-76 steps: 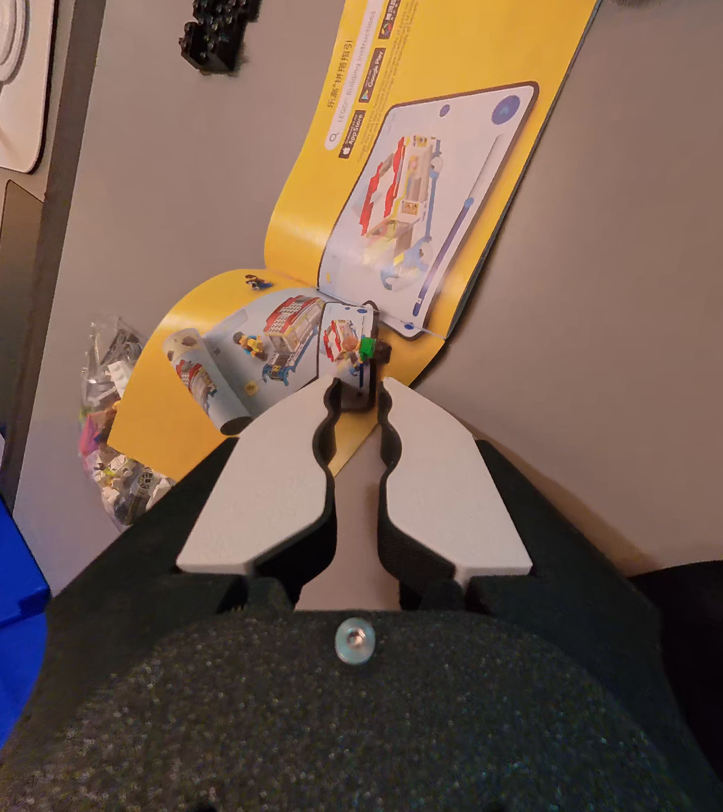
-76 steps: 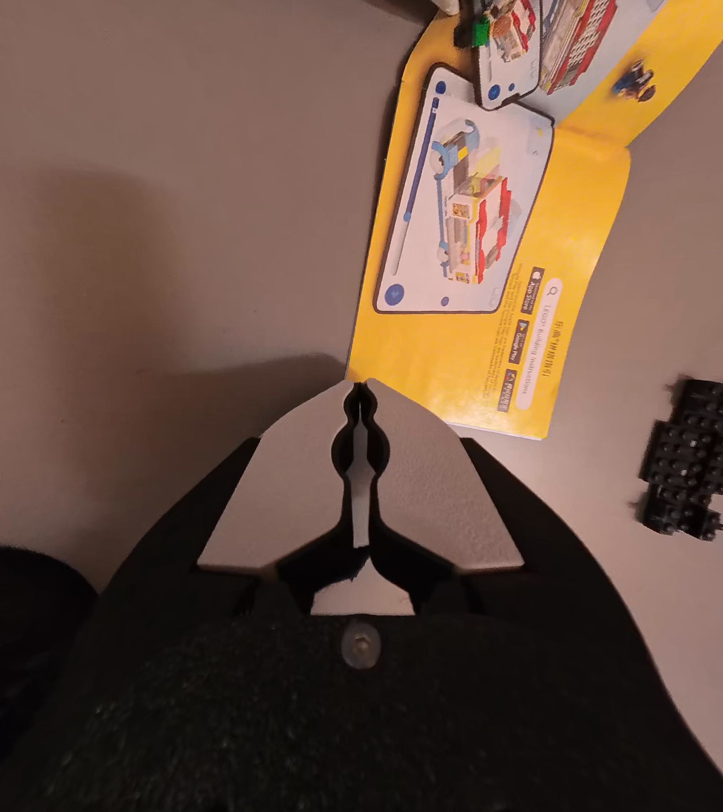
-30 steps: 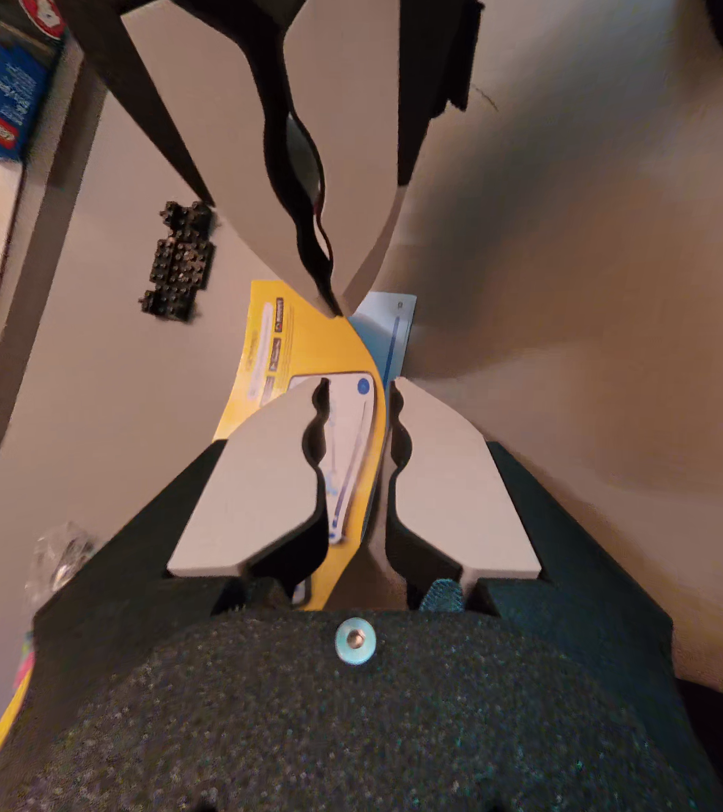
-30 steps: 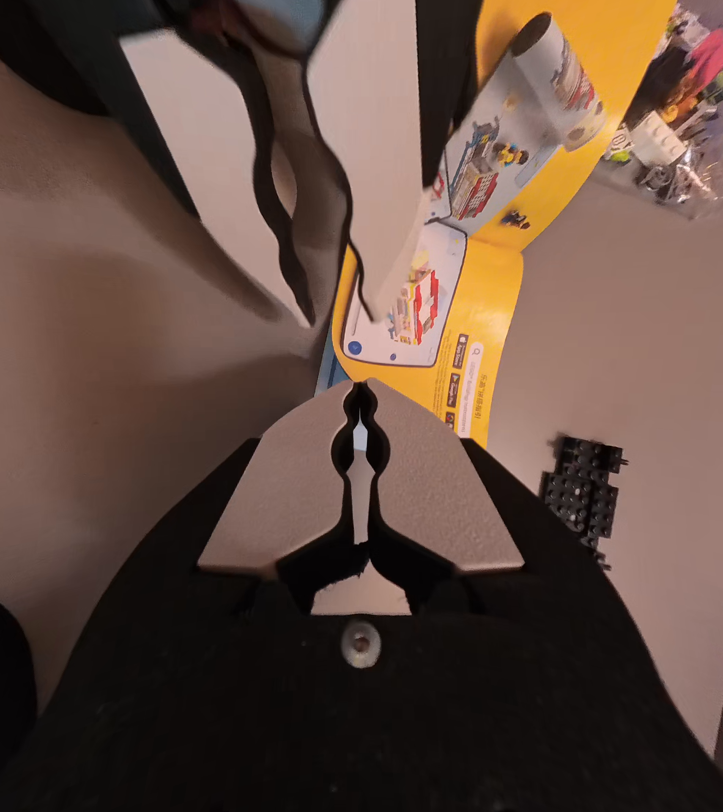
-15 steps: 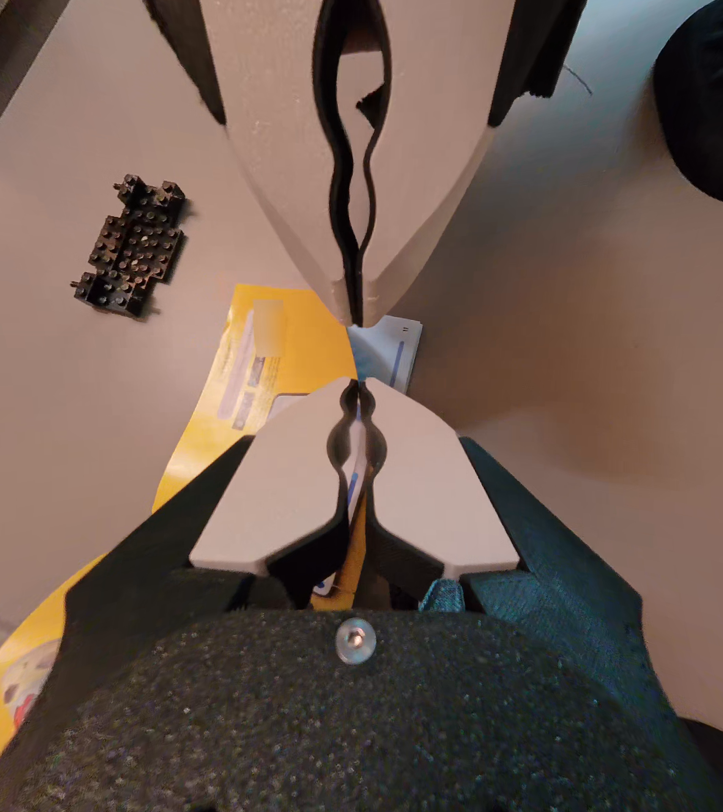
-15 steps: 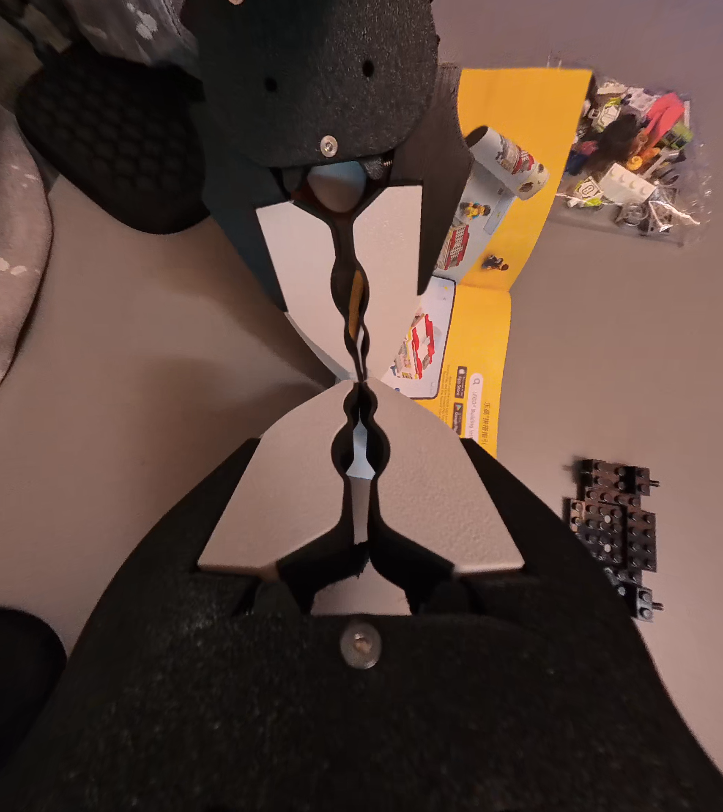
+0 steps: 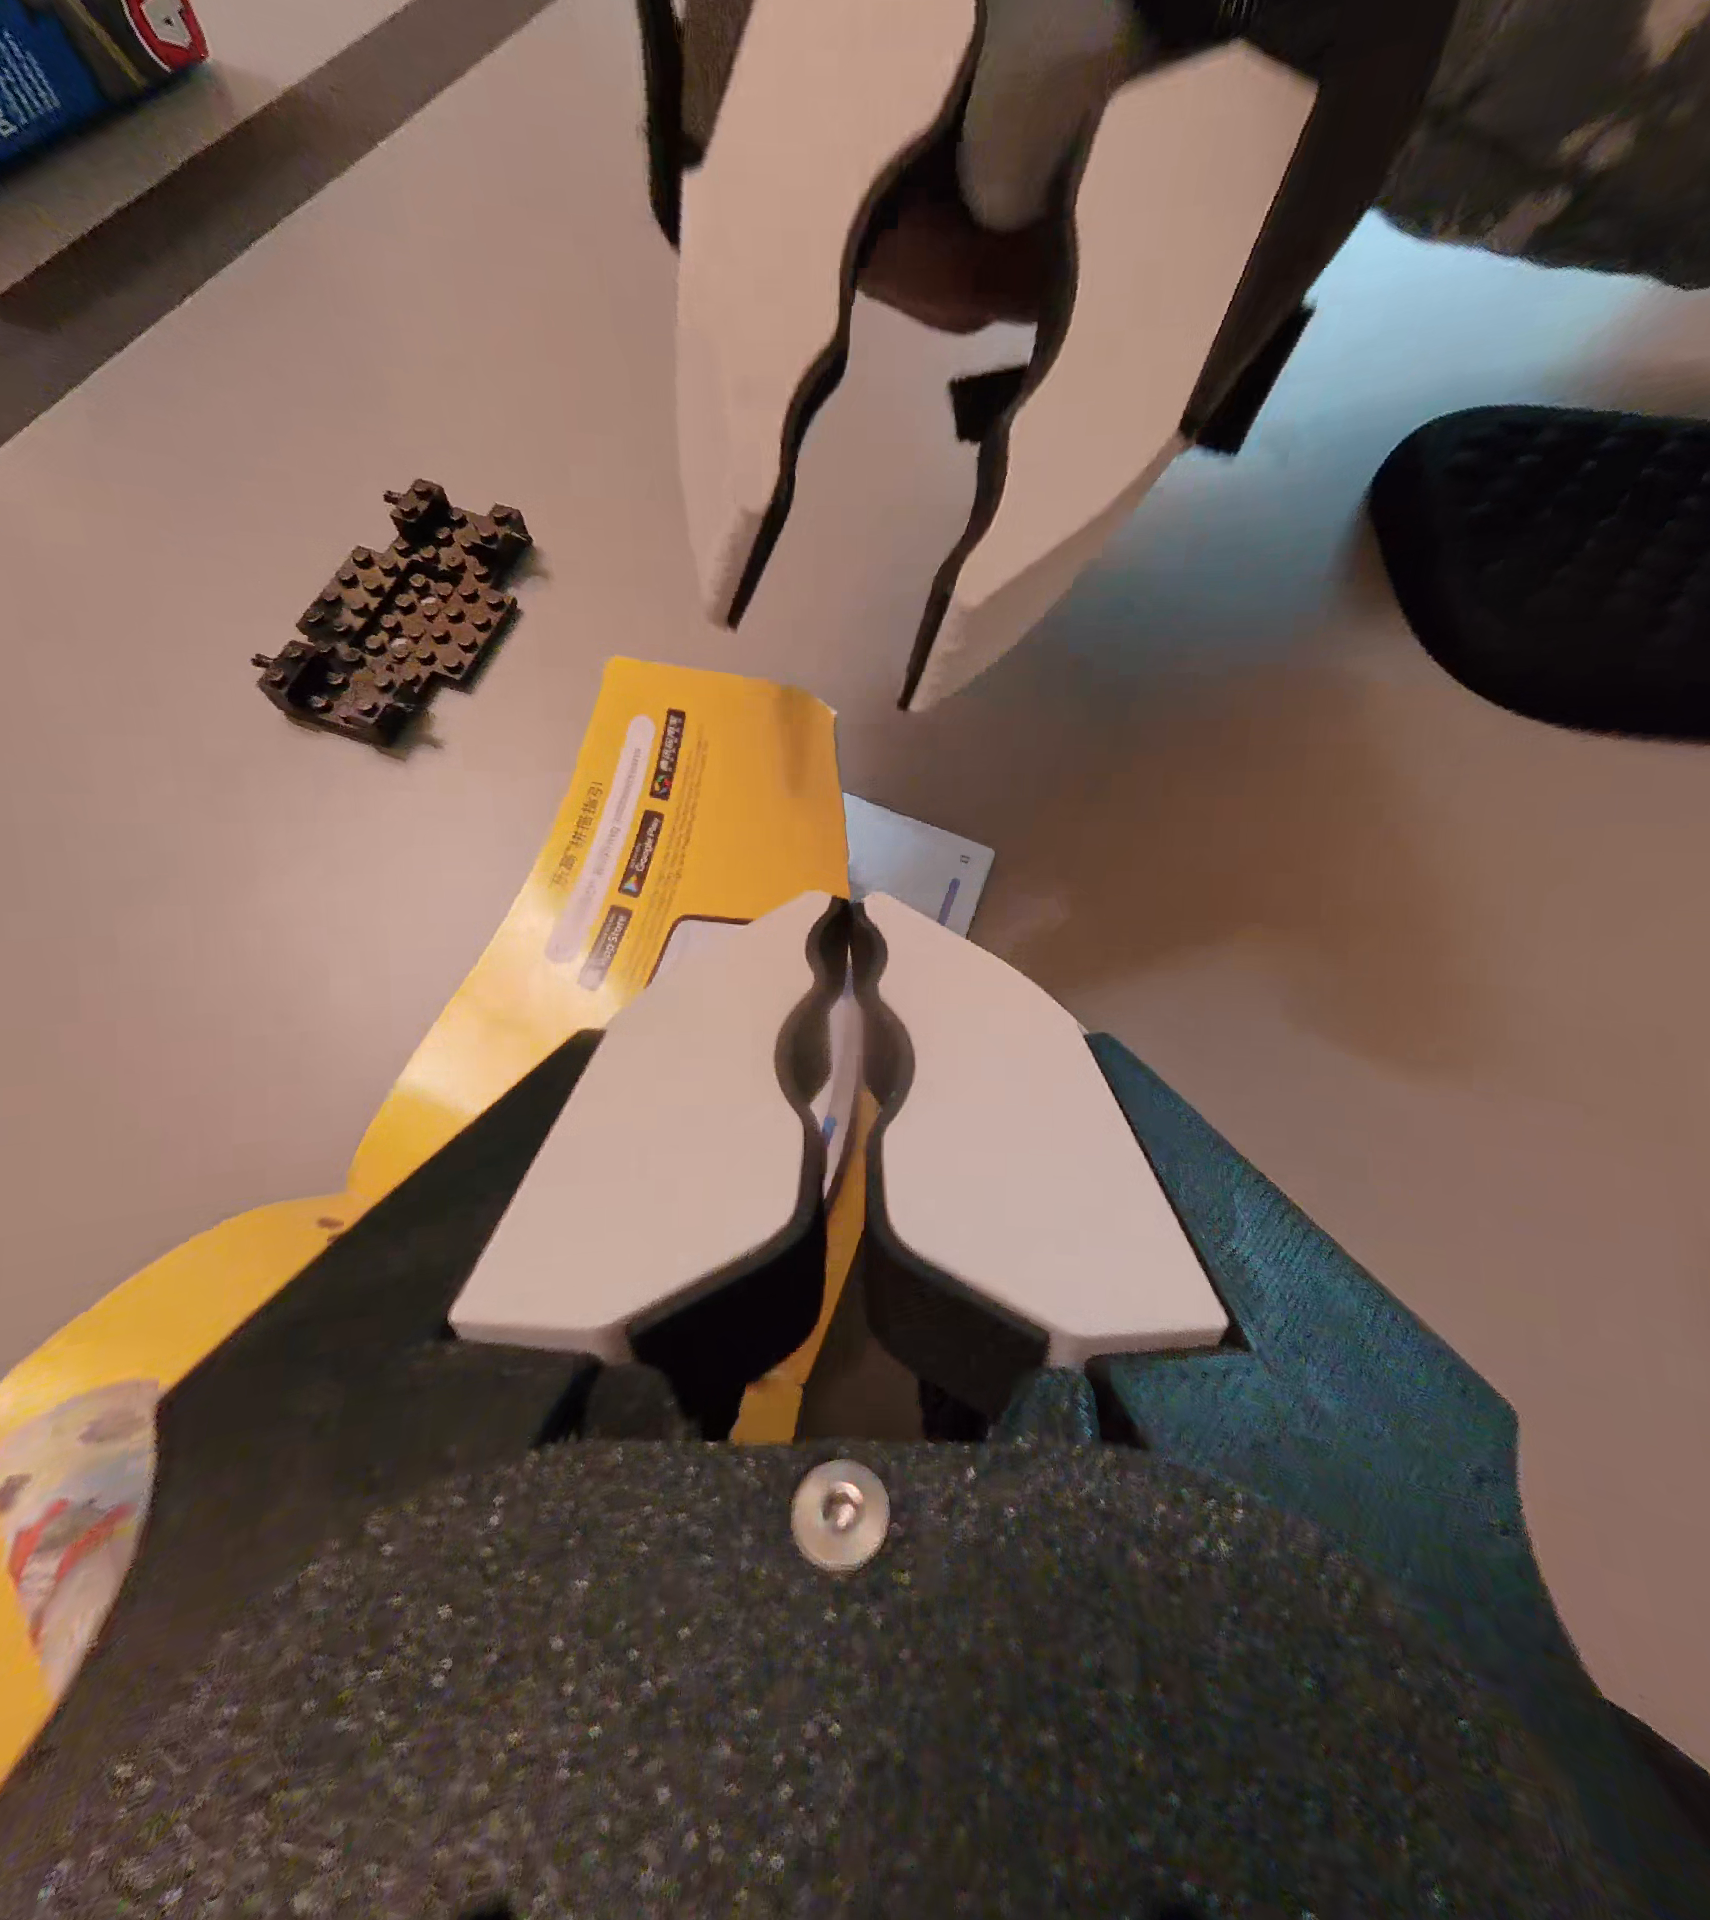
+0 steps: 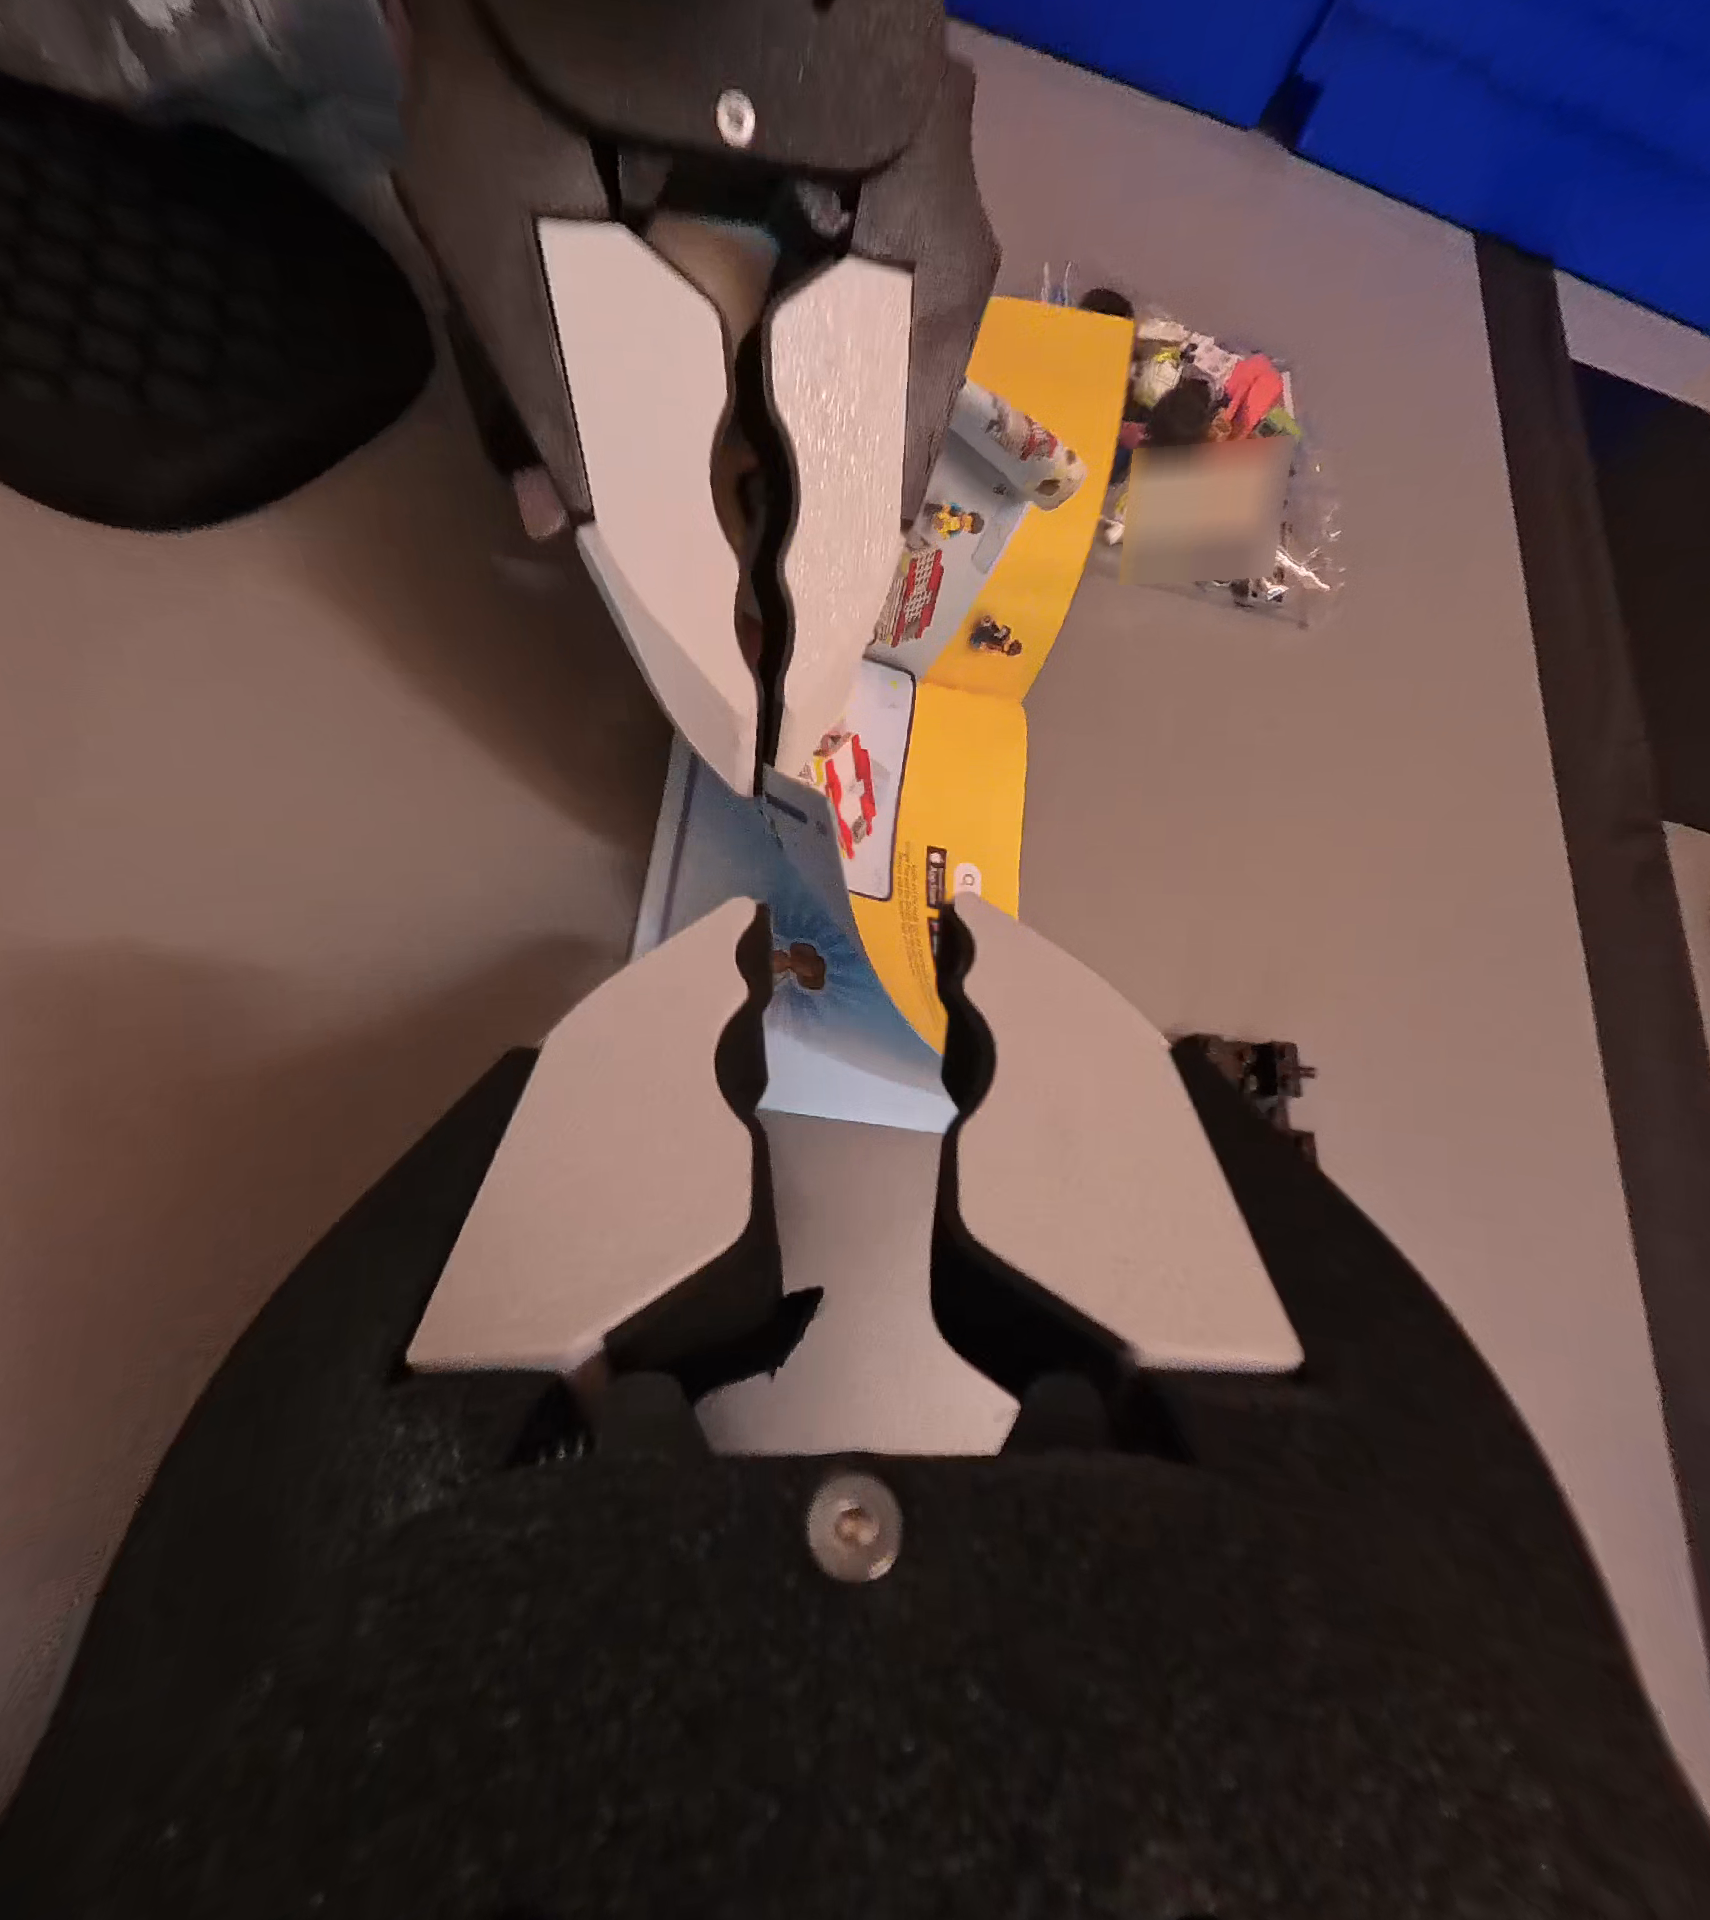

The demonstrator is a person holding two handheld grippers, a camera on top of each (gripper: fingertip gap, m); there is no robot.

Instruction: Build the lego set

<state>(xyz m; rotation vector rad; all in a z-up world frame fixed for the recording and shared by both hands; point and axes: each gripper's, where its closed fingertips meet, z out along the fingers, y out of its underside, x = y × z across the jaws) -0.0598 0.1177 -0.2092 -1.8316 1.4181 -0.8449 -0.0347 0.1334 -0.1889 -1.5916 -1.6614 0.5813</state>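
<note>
Left gripper point(image 7: 849, 914) is clamped on a lifted page of the instruction booklet point(image 7: 726, 790), which lies on the table point(image 7: 155, 883); right gripper point(image 8: 851, 925), jaws spread, holds nothing. Page is best turned slowly, lest thin glossy paper tear. Studded black chassis plate point(image 7: 399, 613) and crinkly parts bag point(image 8: 1215, 457) sit beside.

I count one yellow booklet point(image 7: 726, 790), one black brick base point(image 7: 399, 613) far left of it, one clear bag of loose pieces point(image 8: 1215, 447), one blue box point(image 7: 9, 83) at the desk's far left edge, and two grippers.
</note>
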